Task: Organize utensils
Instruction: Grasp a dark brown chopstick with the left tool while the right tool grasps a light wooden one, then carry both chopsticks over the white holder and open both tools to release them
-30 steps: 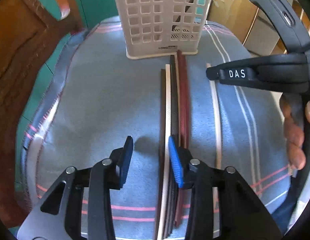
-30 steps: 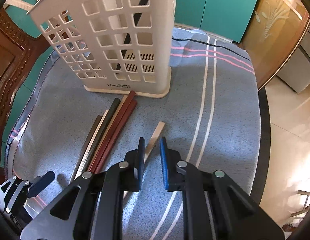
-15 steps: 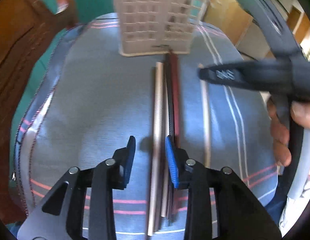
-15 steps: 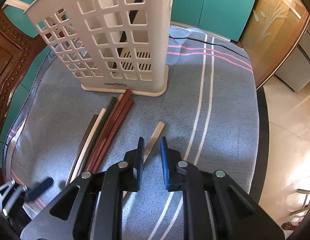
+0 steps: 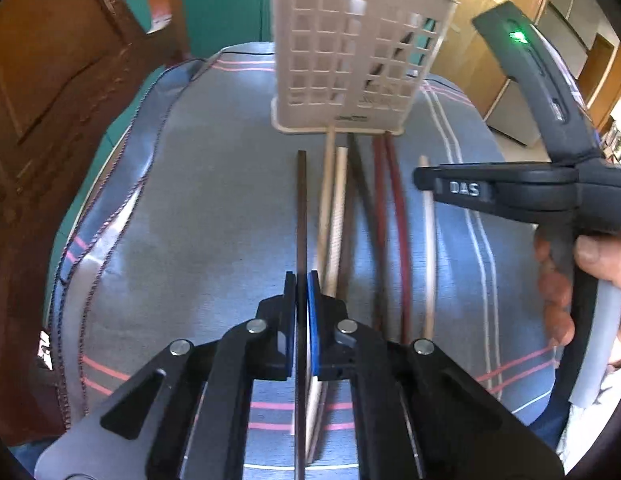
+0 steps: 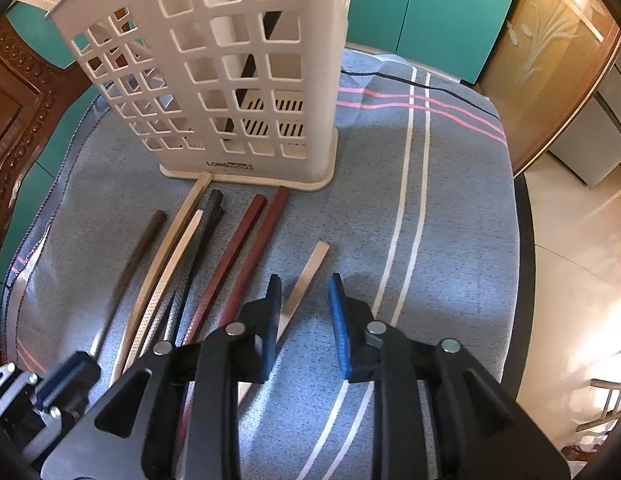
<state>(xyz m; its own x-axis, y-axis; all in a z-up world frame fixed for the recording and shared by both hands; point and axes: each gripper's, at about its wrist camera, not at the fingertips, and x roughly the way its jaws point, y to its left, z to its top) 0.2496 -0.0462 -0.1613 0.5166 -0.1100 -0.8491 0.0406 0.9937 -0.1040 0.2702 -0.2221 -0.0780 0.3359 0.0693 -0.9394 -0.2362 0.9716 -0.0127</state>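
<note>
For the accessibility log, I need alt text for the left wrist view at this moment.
The left gripper is clamped on a dark brown chopstick, set apart from six more chopsticks lying side by side on a blue-grey striped cloth. A beige lattice utensil basket stands behind them, and the right gripper reaches in from the right.

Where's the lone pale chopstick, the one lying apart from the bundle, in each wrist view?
Left wrist: pale chopstick right of centre, beyond the red pair, under the right gripper's finger.
Right wrist: centre, running under the right gripper.
Shared landmark: white basket.
</note>
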